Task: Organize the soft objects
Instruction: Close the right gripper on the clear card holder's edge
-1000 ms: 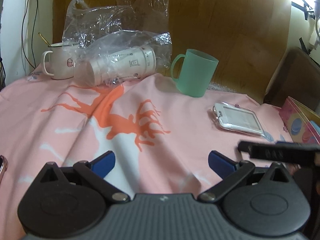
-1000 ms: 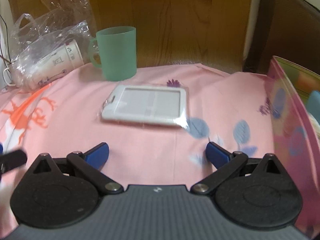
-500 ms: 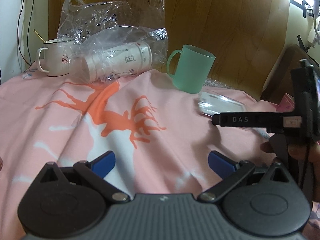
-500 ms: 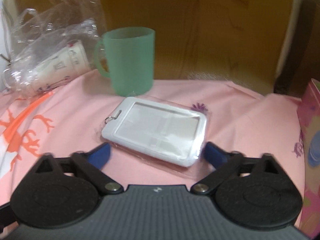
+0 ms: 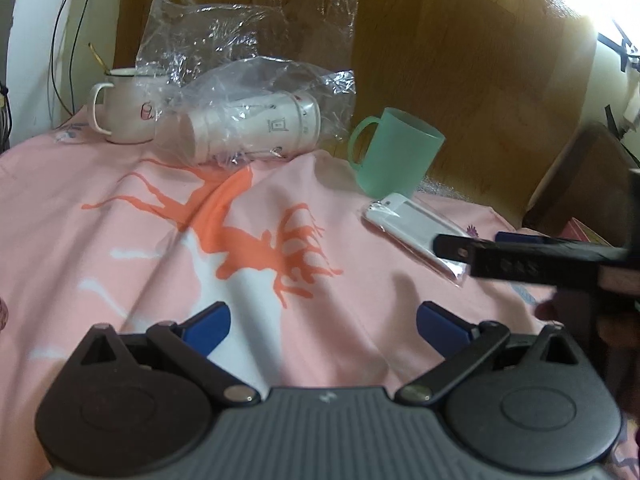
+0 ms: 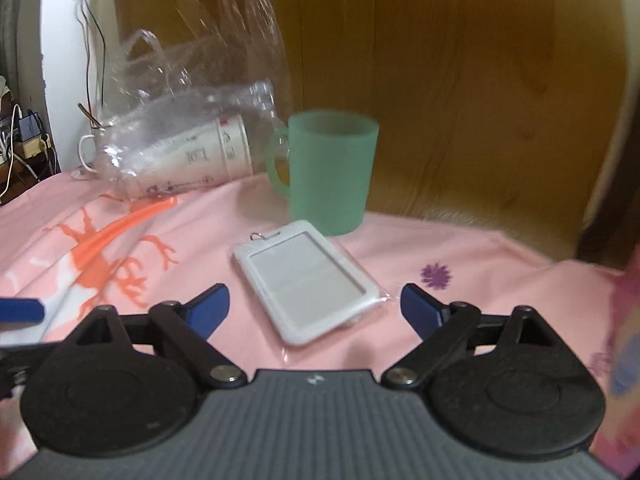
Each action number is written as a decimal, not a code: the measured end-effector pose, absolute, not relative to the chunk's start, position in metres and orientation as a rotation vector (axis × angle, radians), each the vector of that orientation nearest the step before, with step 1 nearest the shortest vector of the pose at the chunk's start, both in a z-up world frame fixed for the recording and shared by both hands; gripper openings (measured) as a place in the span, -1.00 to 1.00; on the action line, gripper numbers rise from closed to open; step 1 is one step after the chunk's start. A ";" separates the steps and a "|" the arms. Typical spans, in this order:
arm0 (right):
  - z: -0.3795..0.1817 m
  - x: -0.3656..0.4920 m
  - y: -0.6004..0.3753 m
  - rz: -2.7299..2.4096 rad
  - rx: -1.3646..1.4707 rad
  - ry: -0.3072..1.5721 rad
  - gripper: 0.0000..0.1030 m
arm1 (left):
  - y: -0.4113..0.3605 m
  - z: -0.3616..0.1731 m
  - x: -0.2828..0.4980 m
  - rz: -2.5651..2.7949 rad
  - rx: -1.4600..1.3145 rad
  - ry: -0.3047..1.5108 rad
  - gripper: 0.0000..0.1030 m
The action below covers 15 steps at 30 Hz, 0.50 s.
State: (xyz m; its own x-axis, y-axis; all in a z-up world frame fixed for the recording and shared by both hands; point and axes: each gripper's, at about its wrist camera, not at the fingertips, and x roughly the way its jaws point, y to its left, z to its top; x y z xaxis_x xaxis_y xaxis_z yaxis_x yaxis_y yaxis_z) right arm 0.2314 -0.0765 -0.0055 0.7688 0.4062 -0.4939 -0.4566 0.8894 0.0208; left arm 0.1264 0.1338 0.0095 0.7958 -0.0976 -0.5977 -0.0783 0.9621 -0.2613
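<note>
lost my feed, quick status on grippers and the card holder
Left gripper open, empty. Right gripper jaws opening, white card holder flat between them, ungripped. Green mug just behind it.

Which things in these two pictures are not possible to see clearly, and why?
- White mug with a spoon: right wrist view, mostly hidden behind the clear plastic bag.
- Stack of white paper cups: both views, print blurred by the bag's wrinkles.
- Pink patterned box: right wrist view, cut off by the right edge and blurred.
- White card holder in its clear sleeve: left wrist view, near end covered by the right claw.
</note>
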 end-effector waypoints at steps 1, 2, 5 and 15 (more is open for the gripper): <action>-0.009 0.243 -0.075 0.474 -0.083 0.542 0.90 | 0.134 0.009 0.127 -0.013 -0.281 0.660 0.99; -0.012 0.253 -0.073 0.469 -0.070 0.566 0.94 | 0.133 0.008 0.128 -0.014 -0.276 0.663 0.99; -0.022 0.270 -0.064 0.432 -0.065 0.628 0.86 | 0.130 0.008 0.128 -0.010 -0.258 0.661 0.99; -0.017 0.209 -0.063 0.481 -0.128 0.568 0.19 | 0.141 0.010 0.126 -0.019 -0.315 0.625 0.99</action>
State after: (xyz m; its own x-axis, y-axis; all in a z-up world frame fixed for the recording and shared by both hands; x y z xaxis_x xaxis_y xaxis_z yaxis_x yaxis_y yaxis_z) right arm 0.2087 -0.0626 -0.0169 0.7360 0.4018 -0.5449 -0.4711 0.8819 0.0139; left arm 0.1257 0.1413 0.0102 0.8124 -0.1123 -0.5722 -0.0767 0.9522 -0.2957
